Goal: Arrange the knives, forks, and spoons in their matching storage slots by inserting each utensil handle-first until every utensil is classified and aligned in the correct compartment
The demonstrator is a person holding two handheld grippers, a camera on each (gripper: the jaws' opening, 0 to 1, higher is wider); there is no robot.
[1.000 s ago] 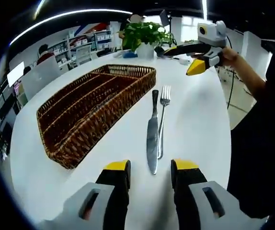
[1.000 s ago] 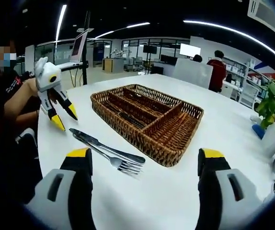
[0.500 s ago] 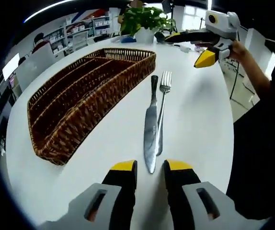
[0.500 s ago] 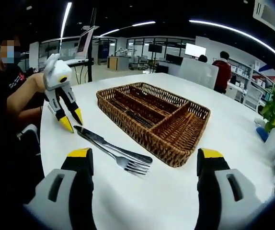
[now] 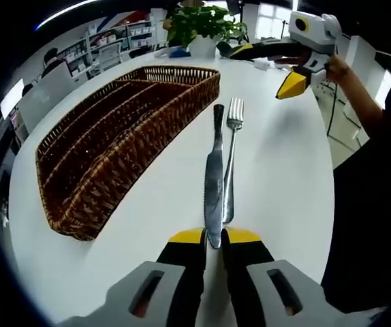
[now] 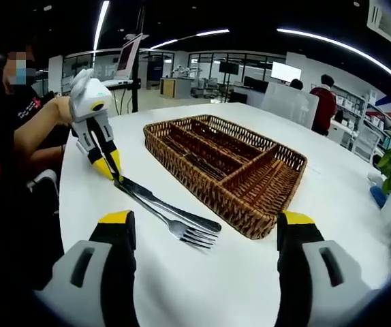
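A big white table (image 5: 284,170) is seen with a brown basket (image 5: 114,136) on it. The knife (image 5: 213,184) and fork (image 5: 231,160) are laid side by side beside the basket. The knife's blade tip is pinched by the left gripper (image 5: 213,240). The right gripper (image 6: 202,228) is held wide apart, grasping nothing.

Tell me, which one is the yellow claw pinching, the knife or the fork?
The knife. The left claw has closed on its blade tip, while the fork lies untouched just beside it, prongs pointing away.

An open-plan office: monitors (image 6: 285,71), shelving (image 5: 114,42), glass partitions (image 6: 182,68), ceiling strip lights (image 6: 332,41).
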